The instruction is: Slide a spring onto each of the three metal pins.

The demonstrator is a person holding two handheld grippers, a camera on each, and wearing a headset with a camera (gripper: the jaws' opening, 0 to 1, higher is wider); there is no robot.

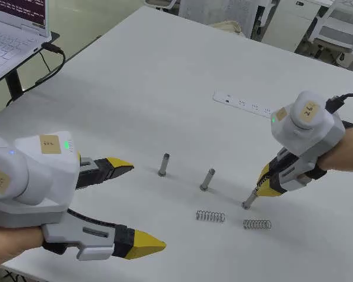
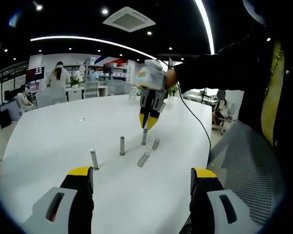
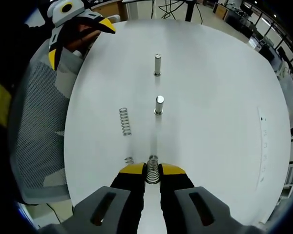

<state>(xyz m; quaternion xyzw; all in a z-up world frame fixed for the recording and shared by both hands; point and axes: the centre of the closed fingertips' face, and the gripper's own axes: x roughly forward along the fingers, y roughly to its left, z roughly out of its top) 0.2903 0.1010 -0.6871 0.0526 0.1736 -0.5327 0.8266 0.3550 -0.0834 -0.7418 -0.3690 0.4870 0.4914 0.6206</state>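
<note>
Right gripper (image 1: 262,189): jaws clamped on the held spring (image 3: 152,174). The spring lies lengthwise along the jaws, so its bore lines up with the near pin (image 1: 247,202) just below the tips.
Left gripper (image 1: 140,204): jaws wide apart, holding nothing. It hovers over the table (image 1: 135,88), well apart from the pins, and is judged parked clear of the work.
Pins: three, upright in a slanted row. The far pin (image 1: 163,164) and middle pin (image 1: 207,179) are bare.
Springs: three. One is clamped. The first loose spring (image 1: 210,216) and second loose spring (image 1: 257,224) lie flat near the row, handy for later pick-ups.
Progress: judged to be the first fitting. Whether the held spring has started onto the near pin cannot be told.
</note>
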